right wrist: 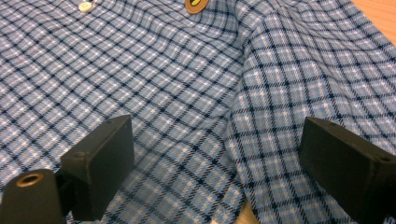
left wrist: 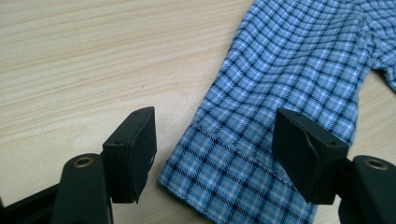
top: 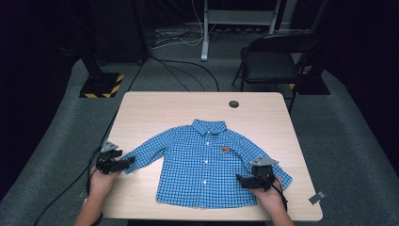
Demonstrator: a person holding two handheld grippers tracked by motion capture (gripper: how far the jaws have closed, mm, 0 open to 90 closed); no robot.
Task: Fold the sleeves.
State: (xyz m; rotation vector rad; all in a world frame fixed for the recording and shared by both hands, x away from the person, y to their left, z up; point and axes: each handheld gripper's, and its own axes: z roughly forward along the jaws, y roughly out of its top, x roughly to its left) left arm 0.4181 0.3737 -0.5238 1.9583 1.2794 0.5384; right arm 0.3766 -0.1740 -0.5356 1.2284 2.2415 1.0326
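- The desk (top: 155, 106), pale wood, carries everything; a small dark round cap (top: 234, 104) sits near its far edge, well apart from the rest.
- A blue checked shirt (top: 202, 165) lies face up and buttoned in the middle of the desk, collar toward the far edge, both sleeves spread outward. It looks like thin woven cloth: light, limp, likely to sag and drag rather than keep its shape, so one grip would probably leave the rest trailing.
- The left claw (top: 126, 162) sits at the end of the shirt's left-hand sleeve; in the left gripper view its jaws stand wide apart, straddling the sleeve cuff (left wrist: 224, 179), holding nothing.
- The right claw (top: 241, 179) hovers over the lower body beside the other sleeve, jaws spread and empty.
- Best holds, in my judgement: the doubled cuff hems, which are firmer than the single-layer cloth.
- Smallest: white buttons (right wrist: 85, 6) and an orange chest badge (right wrist: 195, 4); avoid pinching these.
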